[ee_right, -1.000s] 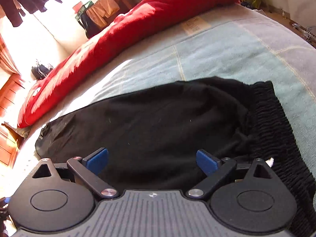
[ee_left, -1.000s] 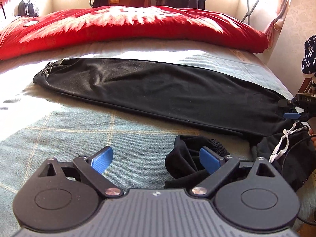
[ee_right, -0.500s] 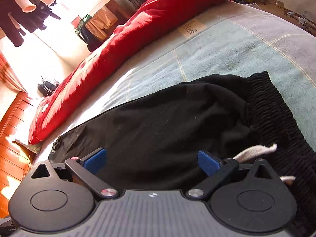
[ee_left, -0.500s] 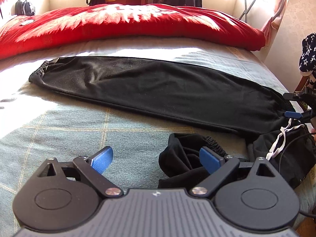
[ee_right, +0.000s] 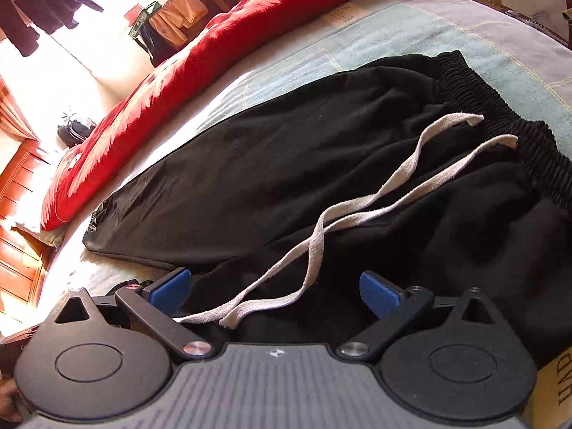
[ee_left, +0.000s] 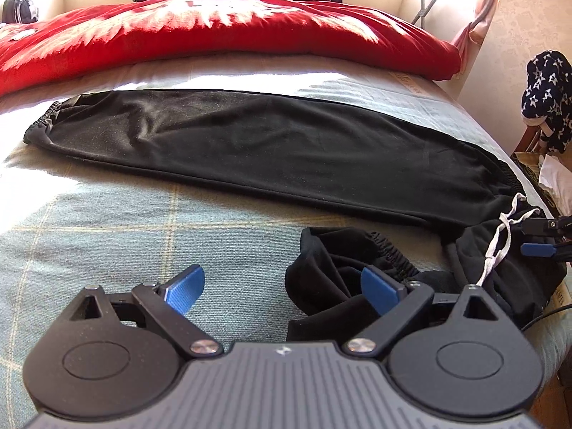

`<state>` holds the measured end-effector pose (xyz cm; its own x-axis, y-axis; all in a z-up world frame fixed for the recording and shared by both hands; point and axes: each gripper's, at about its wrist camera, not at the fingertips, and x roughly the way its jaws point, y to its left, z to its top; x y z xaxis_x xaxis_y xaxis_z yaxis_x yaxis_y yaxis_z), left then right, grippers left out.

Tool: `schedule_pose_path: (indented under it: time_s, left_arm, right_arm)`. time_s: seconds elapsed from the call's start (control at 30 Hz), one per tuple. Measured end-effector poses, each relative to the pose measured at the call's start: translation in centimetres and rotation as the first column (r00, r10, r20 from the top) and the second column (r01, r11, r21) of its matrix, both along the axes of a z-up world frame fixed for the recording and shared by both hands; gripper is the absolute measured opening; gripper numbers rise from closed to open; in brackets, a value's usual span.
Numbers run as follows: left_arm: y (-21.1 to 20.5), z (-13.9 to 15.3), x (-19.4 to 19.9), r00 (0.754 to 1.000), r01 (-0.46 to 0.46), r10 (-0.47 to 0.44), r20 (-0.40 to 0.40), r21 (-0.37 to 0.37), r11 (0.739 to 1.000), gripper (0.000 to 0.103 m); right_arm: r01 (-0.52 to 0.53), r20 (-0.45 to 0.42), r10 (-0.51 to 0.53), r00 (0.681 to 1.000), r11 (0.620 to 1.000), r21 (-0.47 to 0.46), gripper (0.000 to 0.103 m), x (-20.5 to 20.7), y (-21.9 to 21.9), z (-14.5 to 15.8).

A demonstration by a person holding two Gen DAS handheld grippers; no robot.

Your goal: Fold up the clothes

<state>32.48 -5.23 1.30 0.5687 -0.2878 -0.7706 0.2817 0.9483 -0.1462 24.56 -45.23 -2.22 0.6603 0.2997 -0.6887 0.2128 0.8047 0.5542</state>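
A pair of black fleece jogging trousers (ee_left: 271,157) is seen laid across the pale blue checked bed (ee_left: 107,221) through the middle of the frame, one leg bunched at lower right. The left tongs (ee_left: 282,289) are spread beside that bunch. The right tongs (ee_right: 277,287) are spread over the white drawstring (ee_right: 357,211).

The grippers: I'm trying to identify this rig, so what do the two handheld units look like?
The left gripper and the right gripper look identical: a grey ribbed body with a small centre emblem, two round black housings with triangular cut-outs, black link arms on silver pivot screws, and blue pads on the fingers. A thin black cable trails at the right edge of the left wrist view.
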Motion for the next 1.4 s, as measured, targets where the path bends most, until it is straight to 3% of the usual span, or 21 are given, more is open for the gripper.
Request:
schedule_pose_path:
  time_s: [0.27,0.5,0.67,0.97,1.13,1.27,1.4]
  left_arm:
    - [3.0,-1.6,-0.5,0.99,0.139,-0.139,0.005,-0.026,0.99,0.094]
    - [5.9,-3.6,-1.4,0.951,0.307,-0.308,-0.02,-0.016,0.951,0.094]
    - [7.2,-4.3,-1.7,0.928,0.369,-0.371,-0.039,-0.041,0.928,0.095]
    - [7.8,-4.2,-1.9,0.935,0.35,-0.352,-0.026,-0.063,0.935,0.095]
    - [8.3,-3.1,-0.6,0.95,0.312,-0.313,0.009,-0.091,0.946,0.095]
    - [8.0,-0.3,2.9,0.952,0.291,-0.282,0.119,-0.067,0.954,0.095]
    - [6.1,1.1,9.4,0.963,0.236,-0.224,0.148,-0.073,0.969,0.095]
  right_arm:
    - [0.051,0.036,-0.048,0.998,0.995,-0.09,0.102,-3.2,6.1,2.7]
    - [0.102,0.015,-0.101,0.995,0.988,-0.117,0.102,-7.3,14.0,3.0]
    - [0.143,-0.02,-0.146,0.989,0.983,-0.111,0.102,-10.0,16.9,3.2]
    - [0.159,-0.101,-0.166,0.981,0.985,-0.073,0.102,-11.3,18.6,0.9]
    - [0.113,-0.087,-0.124,0.989,0.986,-0.124,0.102,-11.6,18.1,0.7]
    - [0.091,-0.014,-0.093,0.996,0.989,-0.119,0.102,-11.6,16.3,1.7]
    - [0.069,0.036,-0.065,0.997,0.99,-0.119,0.102,-11.5,14.2,2.4]
